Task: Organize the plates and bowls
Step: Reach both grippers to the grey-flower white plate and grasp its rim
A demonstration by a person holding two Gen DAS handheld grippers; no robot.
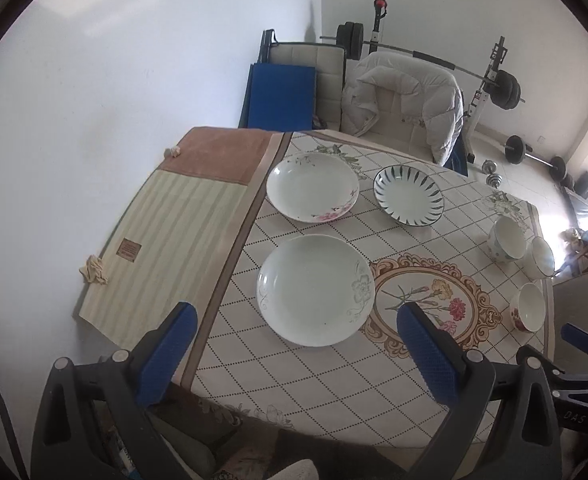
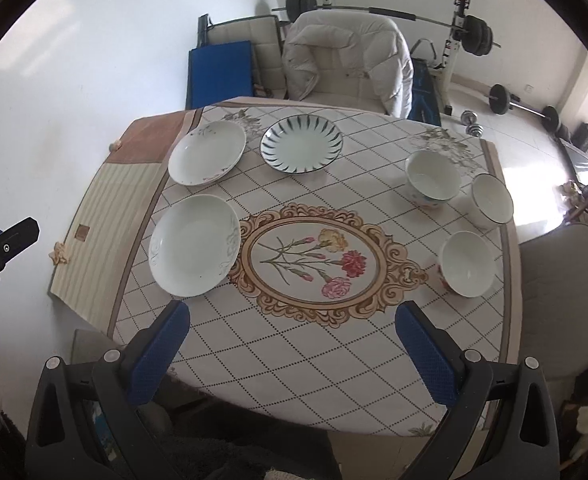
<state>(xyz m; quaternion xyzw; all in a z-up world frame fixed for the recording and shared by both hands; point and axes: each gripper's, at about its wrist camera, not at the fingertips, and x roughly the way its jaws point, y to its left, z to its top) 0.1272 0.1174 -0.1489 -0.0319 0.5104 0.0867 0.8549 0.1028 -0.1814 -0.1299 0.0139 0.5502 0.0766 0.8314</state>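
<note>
Blue ribbed pads line both tools: the left gripper (image 1: 296,334) and the right gripper (image 2: 292,334) each hang with jaws spread wide and nothing between them, low in their frames above the near table edge.

Nearest, in the left wrist view, the grey-flowered plate (image 1: 316,290) sits just past the fingers, near the tablecloth's border. Its glazed rim looks shallow and slick; a pinch taken too close to the lip could slide off, or tip the plate and drag the tablecloth (image 2: 294,360) with it.

At centre right of the right wrist view stands the red-patterned bowl (image 2: 469,263), close to the table's right edge, where a sideways nudge could send it over. Behind it stand the dotted bowl (image 2: 432,178) and the dark-rimmed bowl (image 2: 492,199); whether these two touch I cannot tell, so lifting one may knock the other.

Farthest, toward the upper middle, the pink-flowered plate (image 2: 207,152) and the striped plate (image 2: 301,143) lie close together; stacking ceramic on ceramic carelessly risks a chip.
</note>
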